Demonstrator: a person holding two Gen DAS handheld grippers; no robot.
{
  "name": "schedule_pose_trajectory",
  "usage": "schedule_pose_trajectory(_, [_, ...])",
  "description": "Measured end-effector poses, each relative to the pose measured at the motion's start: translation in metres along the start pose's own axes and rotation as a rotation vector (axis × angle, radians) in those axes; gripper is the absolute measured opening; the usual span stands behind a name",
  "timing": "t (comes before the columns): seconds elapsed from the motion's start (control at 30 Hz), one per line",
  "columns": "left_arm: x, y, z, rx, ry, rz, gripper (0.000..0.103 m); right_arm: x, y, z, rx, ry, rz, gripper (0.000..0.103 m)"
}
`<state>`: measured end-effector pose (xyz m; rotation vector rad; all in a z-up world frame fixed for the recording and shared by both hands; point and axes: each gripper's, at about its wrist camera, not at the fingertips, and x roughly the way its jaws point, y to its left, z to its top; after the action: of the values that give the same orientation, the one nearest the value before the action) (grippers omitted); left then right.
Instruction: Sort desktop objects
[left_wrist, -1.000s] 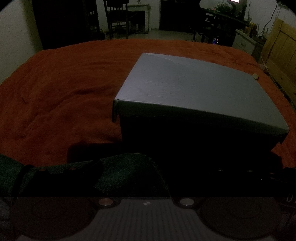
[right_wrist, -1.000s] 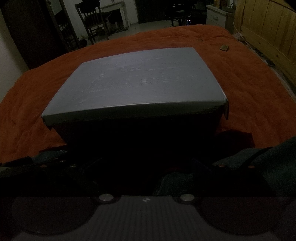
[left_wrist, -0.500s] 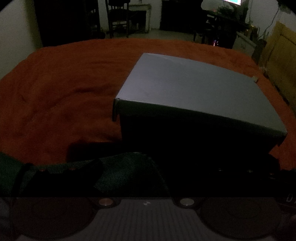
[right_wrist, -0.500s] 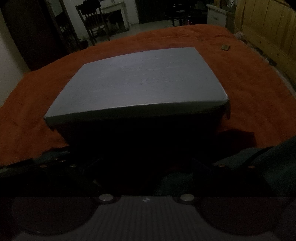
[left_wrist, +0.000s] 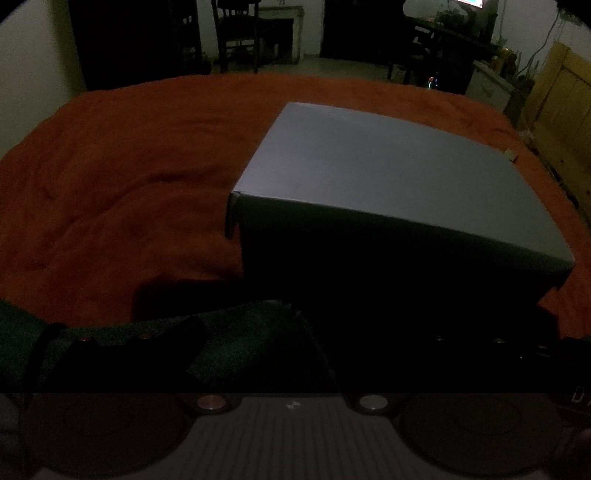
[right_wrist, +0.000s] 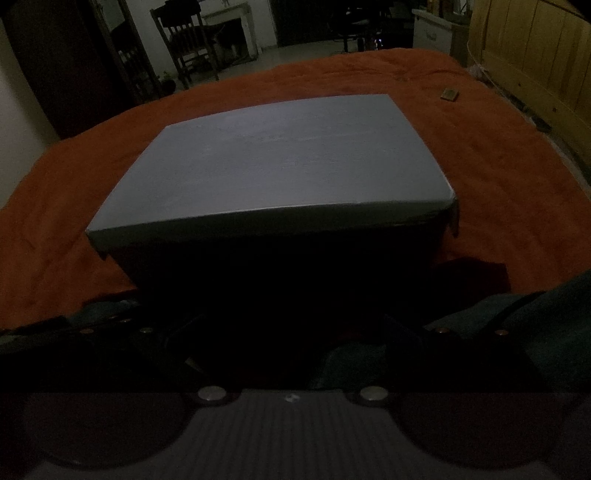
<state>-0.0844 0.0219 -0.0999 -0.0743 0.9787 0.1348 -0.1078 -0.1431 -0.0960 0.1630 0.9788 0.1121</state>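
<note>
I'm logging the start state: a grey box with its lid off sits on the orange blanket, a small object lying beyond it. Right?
Not quite: the grey box has its lid on, as the right wrist view shows. It does sit on the orange blanket, with the small object lying beyond it.

Low and close over the orange-red bedspread (left_wrist: 110, 192), both views facing forward toward the far, dark end of the room. Left wrist view: set off the near left corner of the grey lidded box (left_wrist: 388, 173), box filling centre and right, open bedspread to the left. Right wrist view: squarely before the box's (right_wrist: 280, 162) near side, looking along its lid. Shared by both: the box, the bedspread around it, the small flat object (right_wrist: 450, 94) beyond the box's far right corner (left_wrist: 510, 155), the wooden panelling (right_wrist: 535, 59) at right, and the chair (right_wrist: 188, 40) at the back.
</note>
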Motion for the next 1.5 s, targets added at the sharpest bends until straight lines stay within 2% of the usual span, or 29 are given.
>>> schedule_pose_trajectory(1.5, [-0.0011, -0.0052, -0.0004, 0.014, -0.002, 0.017, 0.102, -0.0042, 0.0004, -0.0032, -0.008, -0.001, -0.005, 0.103])
